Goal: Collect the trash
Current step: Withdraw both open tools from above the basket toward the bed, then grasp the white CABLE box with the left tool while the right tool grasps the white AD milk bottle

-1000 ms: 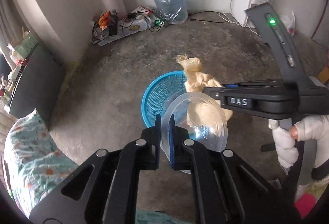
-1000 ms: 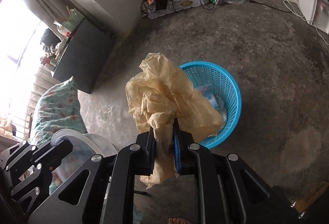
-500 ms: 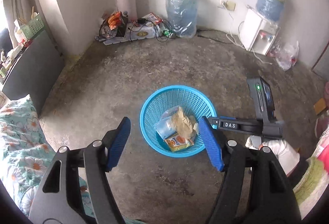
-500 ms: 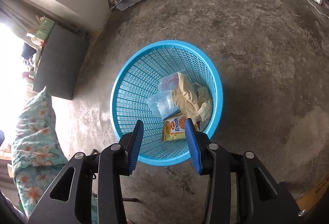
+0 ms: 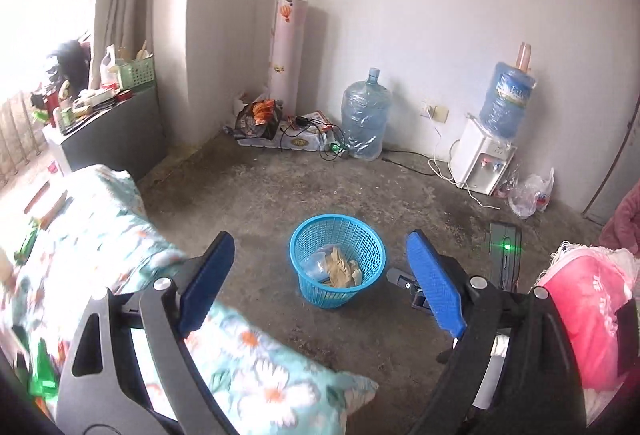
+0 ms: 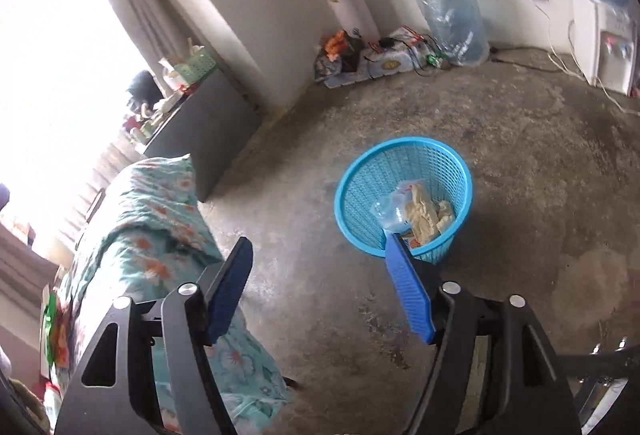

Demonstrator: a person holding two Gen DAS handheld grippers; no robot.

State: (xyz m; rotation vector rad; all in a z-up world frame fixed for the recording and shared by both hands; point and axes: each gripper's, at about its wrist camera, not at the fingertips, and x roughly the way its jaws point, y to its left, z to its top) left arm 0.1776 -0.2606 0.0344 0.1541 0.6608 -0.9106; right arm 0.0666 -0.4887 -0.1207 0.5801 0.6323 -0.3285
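both tongs, left [image 5: 320, 285] and right [image 6: 318, 285], are opening with nothing between them; trash [image 6: 416, 213] lies in the blue basket [image 6: 400, 155] on the floor; next, judging, find more litter

floor [image 5: 248, 195]: bare concrete | on it: blue basket [image 5: 362, 289], 1 water jug [image 5: 366, 125], dispenser [image 5: 482, 163]
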